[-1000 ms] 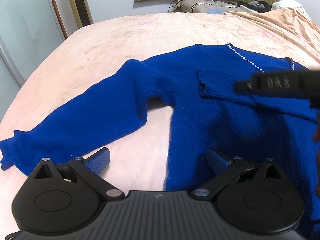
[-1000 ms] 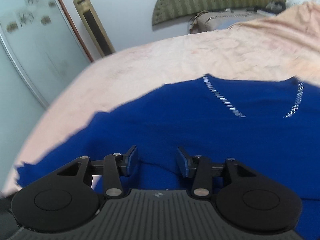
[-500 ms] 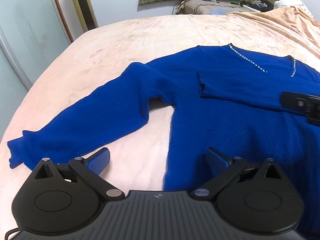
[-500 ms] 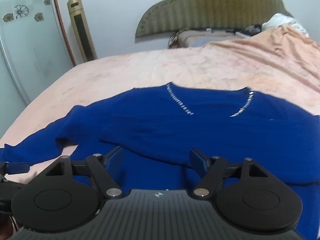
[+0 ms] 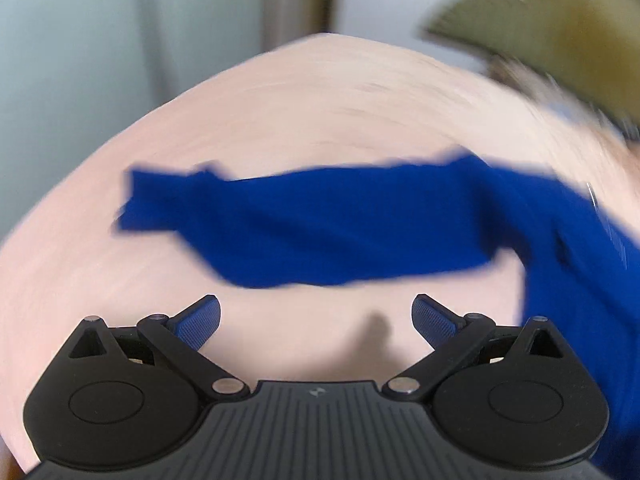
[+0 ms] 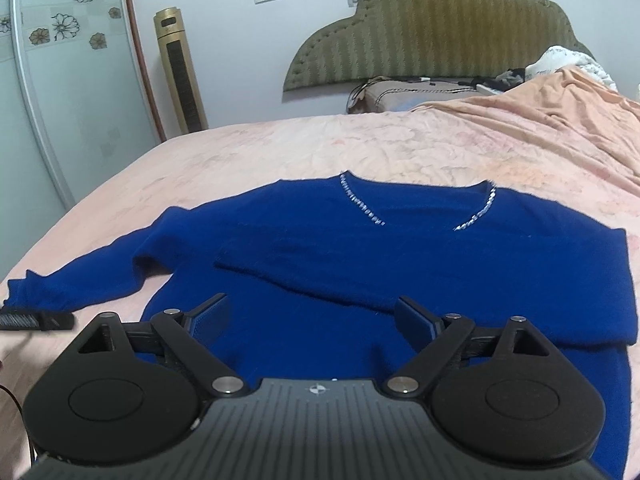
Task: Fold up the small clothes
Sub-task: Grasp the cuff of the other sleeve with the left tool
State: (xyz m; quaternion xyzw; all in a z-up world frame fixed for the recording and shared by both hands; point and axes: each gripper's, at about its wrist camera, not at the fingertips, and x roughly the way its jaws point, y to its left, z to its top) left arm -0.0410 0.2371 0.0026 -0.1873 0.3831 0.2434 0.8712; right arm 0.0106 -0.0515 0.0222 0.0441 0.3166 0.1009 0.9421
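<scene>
We find the blue sweater (image 6: 400, 280) flat on the bed (image 6: 280, 148), one sleeve folded across; right tool (image 6: 312, 316) opening, empty; left tool (image 5: 316, 320) apart, empty, near the outstretched sleeve (image 5: 320, 232), which needs gripping next.

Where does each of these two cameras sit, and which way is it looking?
Left wrist: rides on the left tool, looking down past open fingers at the sweater's outstretched sleeve; blurred.
Right wrist: rides on the right tool, jaws opening, empty, above the sweater, facing the headboard.
Shared: the sweater, the bed, the headboard.
</scene>
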